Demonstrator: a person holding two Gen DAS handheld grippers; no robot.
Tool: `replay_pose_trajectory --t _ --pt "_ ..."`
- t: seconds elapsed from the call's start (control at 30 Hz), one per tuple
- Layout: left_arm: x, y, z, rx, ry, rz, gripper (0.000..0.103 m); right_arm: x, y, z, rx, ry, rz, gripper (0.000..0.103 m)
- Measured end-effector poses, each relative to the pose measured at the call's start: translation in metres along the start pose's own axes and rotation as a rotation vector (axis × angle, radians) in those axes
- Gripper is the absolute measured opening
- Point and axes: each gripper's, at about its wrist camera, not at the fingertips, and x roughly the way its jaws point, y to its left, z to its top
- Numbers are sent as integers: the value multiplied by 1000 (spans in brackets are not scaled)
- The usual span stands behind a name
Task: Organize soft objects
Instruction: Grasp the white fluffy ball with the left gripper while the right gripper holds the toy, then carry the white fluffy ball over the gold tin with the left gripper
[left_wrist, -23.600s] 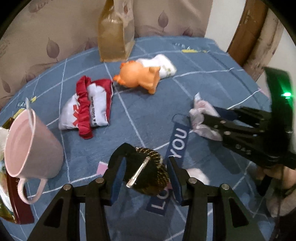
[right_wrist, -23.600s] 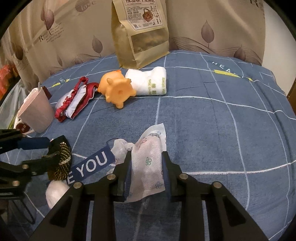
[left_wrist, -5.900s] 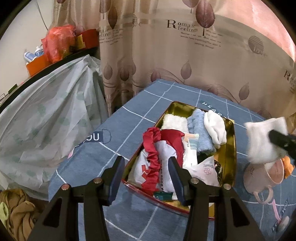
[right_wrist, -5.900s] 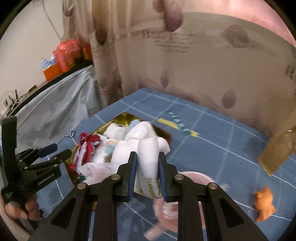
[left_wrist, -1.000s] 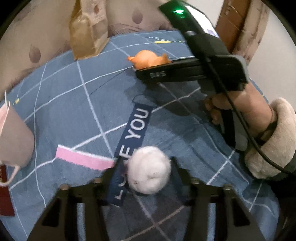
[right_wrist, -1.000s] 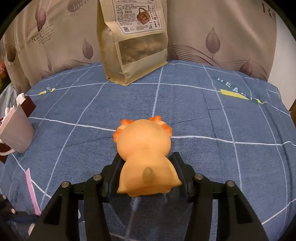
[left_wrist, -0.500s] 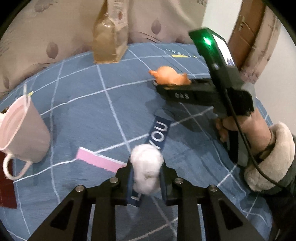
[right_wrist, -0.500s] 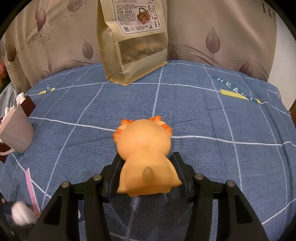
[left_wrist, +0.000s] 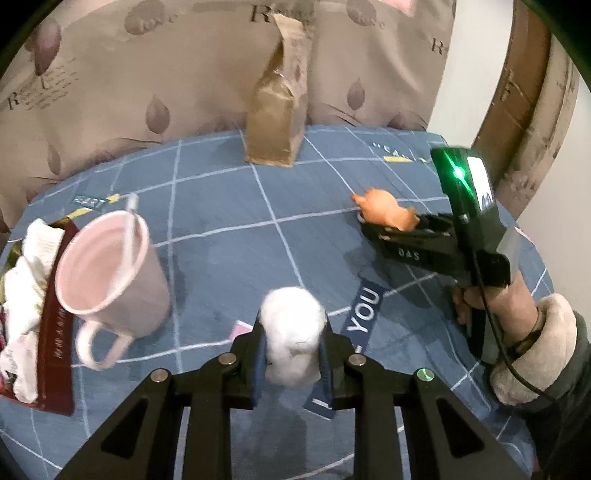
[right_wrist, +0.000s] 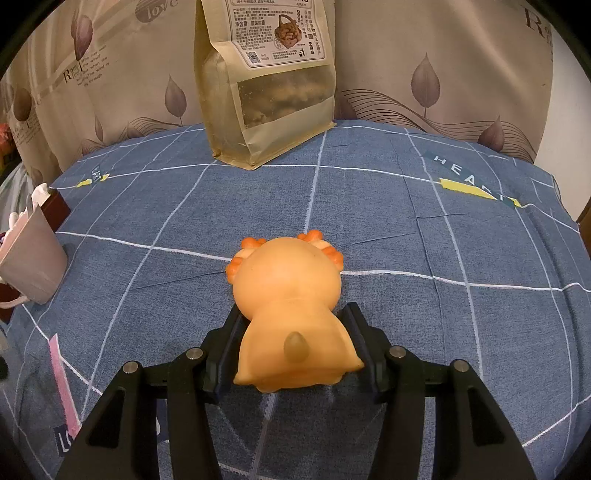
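Note:
My left gripper (left_wrist: 291, 350) is shut on a white fluffy pompom (left_wrist: 292, 332) and holds it above the blue tablecloth. My right gripper (right_wrist: 291, 347) has its jaws around the body of an orange squishy animal toy (right_wrist: 291, 295) that lies on the cloth; it also shows in the left wrist view (left_wrist: 386, 210) with the right gripper (left_wrist: 406, 236) behind it. At the far left a red-rimmed tin (left_wrist: 55, 332) holds white and red soft items (left_wrist: 26, 280).
A pink cup (left_wrist: 107, 273) with a spoon stands left of the pompom. A tall brown snack bag (right_wrist: 266, 81) stands at the back by the curtain. A blue "YOU" ribbon (left_wrist: 364, 306) and a pink strip (right_wrist: 64, 387) lie on the tablecloth (right_wrist: 443, 258).
My left gripper has closed on the pompom, lifted it off the ribbon and swung up and left, bringing the cup and tin into view. The right gripper stays around the orange toy.

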Motion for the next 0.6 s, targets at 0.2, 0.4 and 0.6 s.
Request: replay_pose_trajectory --t 0.2,0.4,0.6 --pt "-15 21 5 -22 -34 59 24 0 0 0 0 0 0 51" --pt "-34 57 12 -68 -73 145 24 0 0 0 0 0 -1 51" --pt "-51 100 14 -130 -92 249 24 0 0 0 -1 0 -2 51"
